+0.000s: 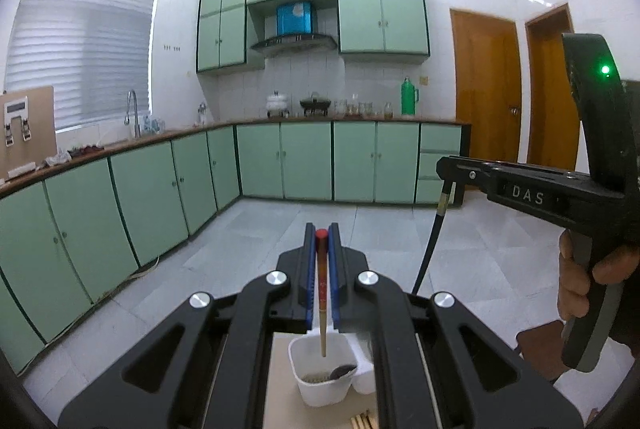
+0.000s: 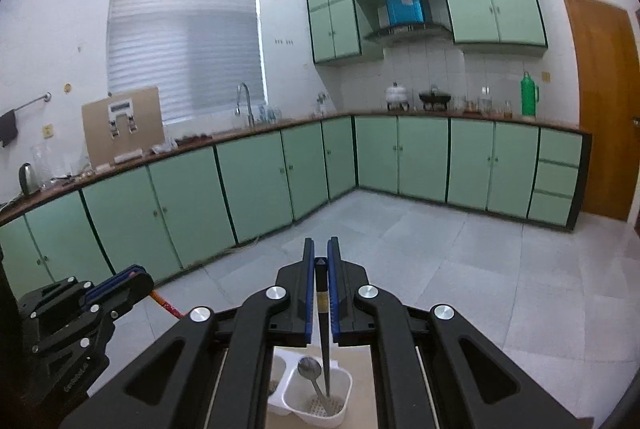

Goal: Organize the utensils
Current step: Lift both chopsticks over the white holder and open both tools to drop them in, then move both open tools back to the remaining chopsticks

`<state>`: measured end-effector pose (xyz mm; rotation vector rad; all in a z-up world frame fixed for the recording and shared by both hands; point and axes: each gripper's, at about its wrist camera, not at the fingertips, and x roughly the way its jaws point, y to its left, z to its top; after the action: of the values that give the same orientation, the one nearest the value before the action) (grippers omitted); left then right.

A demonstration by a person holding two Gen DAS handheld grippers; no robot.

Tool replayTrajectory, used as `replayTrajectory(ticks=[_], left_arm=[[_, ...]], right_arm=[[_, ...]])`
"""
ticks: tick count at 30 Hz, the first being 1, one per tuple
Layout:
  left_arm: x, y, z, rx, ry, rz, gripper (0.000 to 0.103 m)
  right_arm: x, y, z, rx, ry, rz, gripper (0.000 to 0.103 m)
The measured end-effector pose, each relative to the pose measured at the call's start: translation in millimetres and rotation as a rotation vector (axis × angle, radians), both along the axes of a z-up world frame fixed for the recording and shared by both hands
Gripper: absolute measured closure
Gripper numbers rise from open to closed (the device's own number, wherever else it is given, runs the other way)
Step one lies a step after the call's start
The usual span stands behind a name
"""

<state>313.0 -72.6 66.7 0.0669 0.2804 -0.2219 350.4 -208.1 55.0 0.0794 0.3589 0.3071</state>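
Note:
My left gripper [image 1: 321, 229] is shut on a wooden chopstick with a red top [image 1: 322, 289]. The chopstick hangs tip-down over the left compartment of a white utensil holder [image 1: 320, 395]. My right gripper [image 2: 321, 245] is shut on a black chopstick [image 2: 324, 341], whose tip points down over the holder's [image 2: 347, 387] right compartment. A metal spoon [image 2: 310, 367] leans in that compartment. I cannot tell whether either tip is inside. The right gripper [image 1: 442, 169] and its black chopstick [image 1: 432, 241] appear at the right of the left wrist view. The left gripper [image 2: 136, 273] and its red chopstick [image 2: 166, 305] appear at the lower left of the right wrist view.
The holder stands on a beige table top [image 2: 366, 381]. A few more wooden chopsticks [image 1: 362, 421] lie near its front. A hand [image 1: 576, 289] grips the right tool. Beyond lie a tiled floor, green cabinets [image 1: 304, 161] and wooden doors [image 1: 488, 85].

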Motion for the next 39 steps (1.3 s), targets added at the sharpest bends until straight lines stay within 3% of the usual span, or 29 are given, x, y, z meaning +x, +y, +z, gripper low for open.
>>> replayTrajectory(ticks=[4,7,10,15,18,20,28,31,39], left_arm=[[17,2,-23,0.030,0.065,0.004,0.097],[21,8,-34,0.039,0.096,0.002,0.096],[15,17,-38,0.031,0.105,0.000,0.087],[-12,32,-50,0.020,0.119,0.002,0.062],[-38,39,-69,0.024,0.159,0.002,0.055],[-55,45,-85,0.020,0.186,0.001,0.048],[-113,72,-178,0.028,0.437,0.043,0.046],[-130,77,-209,0.078,0.499,0.071,0.046],[-154,76,-246,0.079,0.575,0.080,0.046]], right_arm=[[9,3,-24,-0.007,0.080,0.021,0.096],[7,2,-38,-0.015,0.113,0.017,0.086],[-5,-3,-41,-0.006,0.109,0.006,0.071],[-45,-18,-54,0.018,0.105,-0.037,0.032],[-76,-21,-74,0.012,0.123,-0.046,0.023],[-97,-19,-92,-0.013,0.151,-0.052,0.020],[-176,5,-188,-0.030,0.357,-0.058,0.018],[-199,15,-211,-0.019,0.409,-0.051,0.018],[-234,47,-245,-0.070,0.470,-0.026,0.018]])
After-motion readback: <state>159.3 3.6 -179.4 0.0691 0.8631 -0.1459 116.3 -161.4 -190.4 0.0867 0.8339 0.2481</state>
